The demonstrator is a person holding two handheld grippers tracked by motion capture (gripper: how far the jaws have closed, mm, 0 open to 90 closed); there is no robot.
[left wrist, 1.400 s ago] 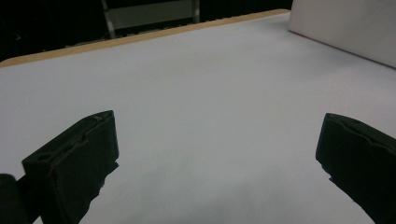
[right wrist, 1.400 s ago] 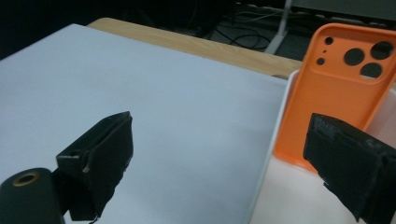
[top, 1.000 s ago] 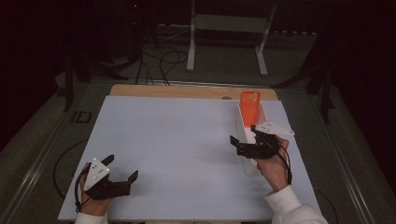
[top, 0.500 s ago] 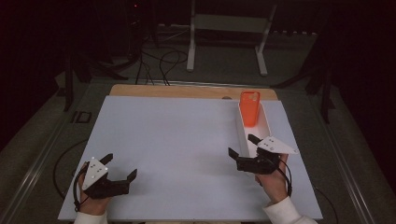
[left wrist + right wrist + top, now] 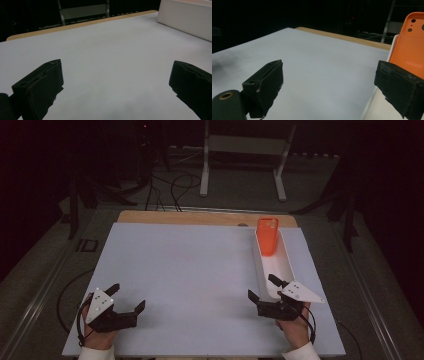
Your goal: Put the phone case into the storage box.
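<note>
An orange phone case (image 5: 267, 236) stands upright at the far end of a long white tray (image 5: 283, 265) on the right side of the table. My right gripper (image 5: 261, 287) is open and holds nothing, one jaw over the tray's near end and the other over the white sheet. In the right gripper view the orange case (image 5: 409, 45) rises behind the right jaw of this gripper (image 5: 332, 85), well beyond it. My left gripper (image 5: 128, 296) rests open near the front left corner. Its own view shows the left gripper (image 5: 115, 85) over bare sheet, the tray (image 5: 187, 17) far off.
A white sheet (image 5: 190, 270) covers the table, with a wooden strip (image 5: 200, 217) showing along the back edge. Behind the table stand a metal frame (image 5: 242, 150) and loose cables (image 5: 170, 185) on the dark floor.
My right gripper has drawn back along the tray toward the near edge, away from the orange case. The left gripper has barely shifted.
</note>
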